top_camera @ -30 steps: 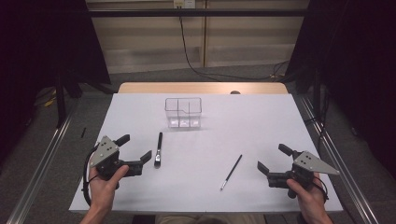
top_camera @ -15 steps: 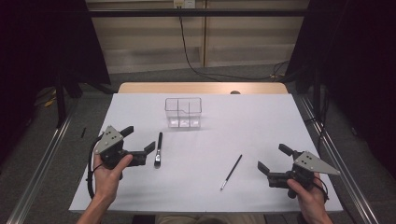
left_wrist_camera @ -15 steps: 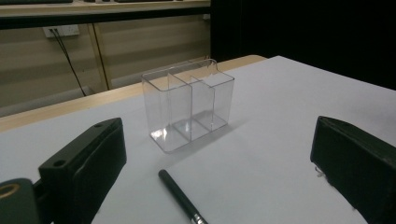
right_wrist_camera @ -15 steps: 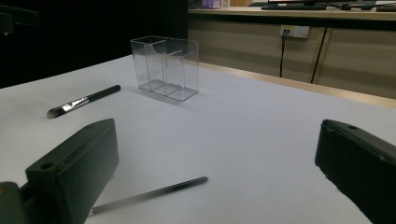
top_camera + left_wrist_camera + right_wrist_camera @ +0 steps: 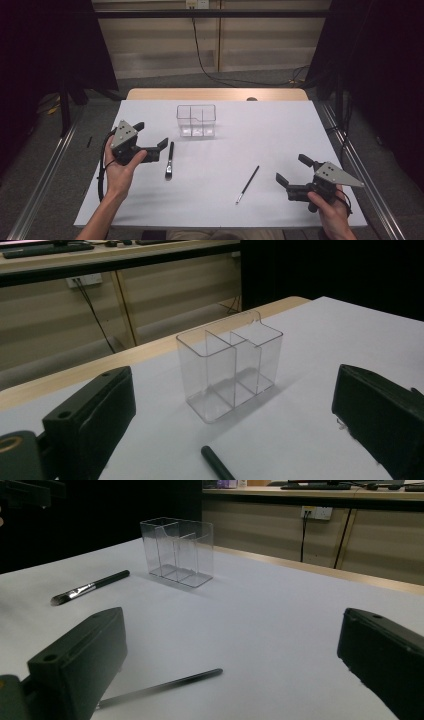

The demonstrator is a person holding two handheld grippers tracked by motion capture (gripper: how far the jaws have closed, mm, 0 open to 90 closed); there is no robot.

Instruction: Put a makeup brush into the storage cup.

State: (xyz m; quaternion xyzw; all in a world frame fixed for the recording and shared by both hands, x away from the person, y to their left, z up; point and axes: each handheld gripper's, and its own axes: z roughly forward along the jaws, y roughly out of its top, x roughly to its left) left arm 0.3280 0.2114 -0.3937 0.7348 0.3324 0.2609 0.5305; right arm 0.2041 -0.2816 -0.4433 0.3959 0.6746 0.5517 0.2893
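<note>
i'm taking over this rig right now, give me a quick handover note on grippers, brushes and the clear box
Left gripper: open, holding nothing, raised just left of the thick brush.
Right gripper: open, holding nothing, low at the near right, to the right of the thin brush.
Clear organizer: upright at the far middle of the white table, compartments empty.
Done: nothing is in the organizer.
Left: probably grasp each brush and stand it in a compartment; the thick brush looks like the first pick.
</note>
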